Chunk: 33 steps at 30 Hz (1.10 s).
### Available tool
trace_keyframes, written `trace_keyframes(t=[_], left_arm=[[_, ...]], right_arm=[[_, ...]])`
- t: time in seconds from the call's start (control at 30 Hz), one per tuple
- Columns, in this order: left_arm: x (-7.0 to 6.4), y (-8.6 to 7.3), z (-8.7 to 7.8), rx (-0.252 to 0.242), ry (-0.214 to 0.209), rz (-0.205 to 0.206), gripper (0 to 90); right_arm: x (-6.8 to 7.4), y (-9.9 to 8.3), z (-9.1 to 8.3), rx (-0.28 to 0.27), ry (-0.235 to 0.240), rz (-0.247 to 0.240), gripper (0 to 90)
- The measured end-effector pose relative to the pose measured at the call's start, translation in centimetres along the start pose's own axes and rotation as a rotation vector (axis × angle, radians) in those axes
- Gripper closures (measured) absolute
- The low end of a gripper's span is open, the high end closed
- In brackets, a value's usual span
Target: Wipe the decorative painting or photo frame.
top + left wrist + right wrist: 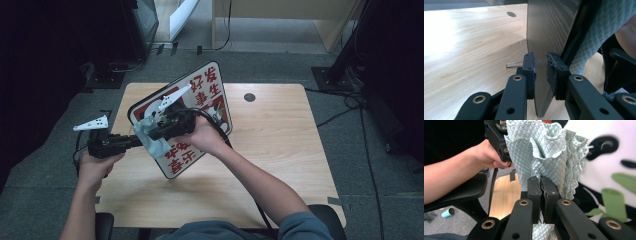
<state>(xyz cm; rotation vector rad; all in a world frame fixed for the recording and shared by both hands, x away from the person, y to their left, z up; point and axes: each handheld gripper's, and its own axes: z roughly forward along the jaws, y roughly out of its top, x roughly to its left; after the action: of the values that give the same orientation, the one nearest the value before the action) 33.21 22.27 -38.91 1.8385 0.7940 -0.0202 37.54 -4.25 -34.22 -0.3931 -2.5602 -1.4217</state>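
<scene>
A sign board (202,92) with a panda picture and red characters stands tilted on its lower edge over the wooden table (270,140). My left gripper (137,140) is shut on the board's left edge. In the left gripper view its pads (529,67) clamp the thin grey board (546,30). My right gripper (153,133) is shut on a pale green quilted cloth (150,140), which lies against the board's printed face. In the right gripper view the cloth (541,150) bunches above the right gripper (541,185), beside the panda print (604,157).
A round cable hole (249,97) sits at the table's far side. A thin wire loop (514,64) lies on the table behind the board. Black stands and cables (350,100) line the floor to the right. A chair arm (461,192) and a blue cylinder (447,212) are below.
</scene>
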Motion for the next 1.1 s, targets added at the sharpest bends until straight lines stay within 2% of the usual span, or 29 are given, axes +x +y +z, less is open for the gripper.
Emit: trace_keyframes(t=[0.57,0.7,0.97,1.1], left_arm=[[0.0,-0.1,0.1,0.011,0.005,0.006,76.8],[0.1,-0.1,0.1,0.010,0.004,0.005,76.8],[0.0,-0.2,0.1,0.010,0.006,0.002,76.3],[0.1,-0.2,0.1,0.011,0.005,-0.001,76.0]], right_arm=[[-0.4,-2.4,1.0,0.009,0.015,0.018,87.4],[-0.5,-2.9,1.1,0.003,0.017,0.015,87.4],[-0.6,-4.0,1.6,0.027,0.012,-0.002,87.3],[-0.7,-4.6,1.8,0.025,0.017,0.008,87.3]])
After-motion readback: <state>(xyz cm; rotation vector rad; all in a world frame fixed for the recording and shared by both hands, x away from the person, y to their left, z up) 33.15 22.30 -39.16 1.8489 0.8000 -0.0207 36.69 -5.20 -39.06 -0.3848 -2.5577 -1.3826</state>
